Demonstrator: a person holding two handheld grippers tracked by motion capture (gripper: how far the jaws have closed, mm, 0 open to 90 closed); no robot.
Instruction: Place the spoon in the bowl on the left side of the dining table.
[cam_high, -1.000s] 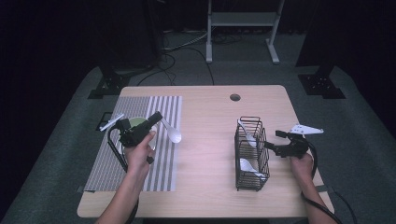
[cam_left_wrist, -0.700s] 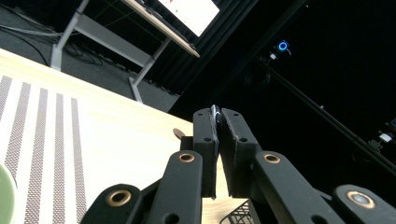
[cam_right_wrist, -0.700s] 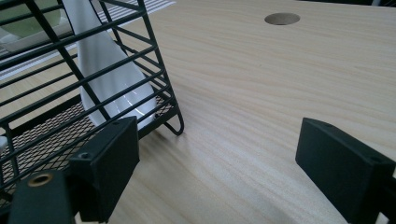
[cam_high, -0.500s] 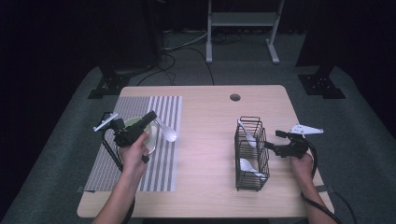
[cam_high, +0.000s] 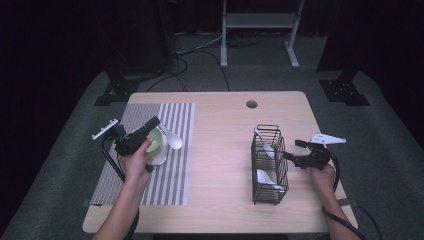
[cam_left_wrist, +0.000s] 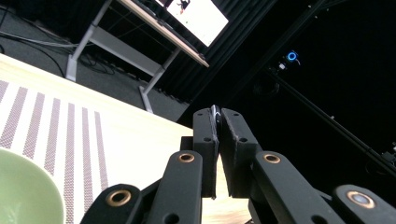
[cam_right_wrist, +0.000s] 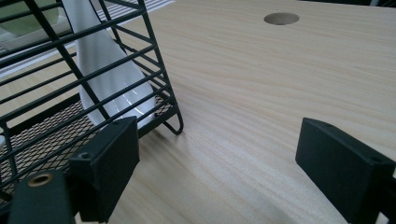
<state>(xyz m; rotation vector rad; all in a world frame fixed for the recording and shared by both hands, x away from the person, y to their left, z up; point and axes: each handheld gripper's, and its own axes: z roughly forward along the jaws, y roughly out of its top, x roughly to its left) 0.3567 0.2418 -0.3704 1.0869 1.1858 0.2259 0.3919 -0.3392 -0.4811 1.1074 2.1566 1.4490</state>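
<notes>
— What's the left gripper (cam_high: 150, 124) holding?
— Its jaws are clamped on the thin handle of a white ceramic spoon (cam_high: 173, 140), which hangs over the striped placemat (cam_high: 175, 172) beside a pale green bowl (cam_high: 156, 141).
— And the right gripper (cam_right_wrist: 217, 163)?
— Jaws wide apart, just beside the black wire basket (cam_high: 268, 161), gripping nothing.

Bowl (cam_high: 156, 145) on mat (cam_high: 165, 175) (left); spoons (cam_high: 264, 176) in basket (cam_high: 270, 192) right.

No text, label or number is readable.
</notes>
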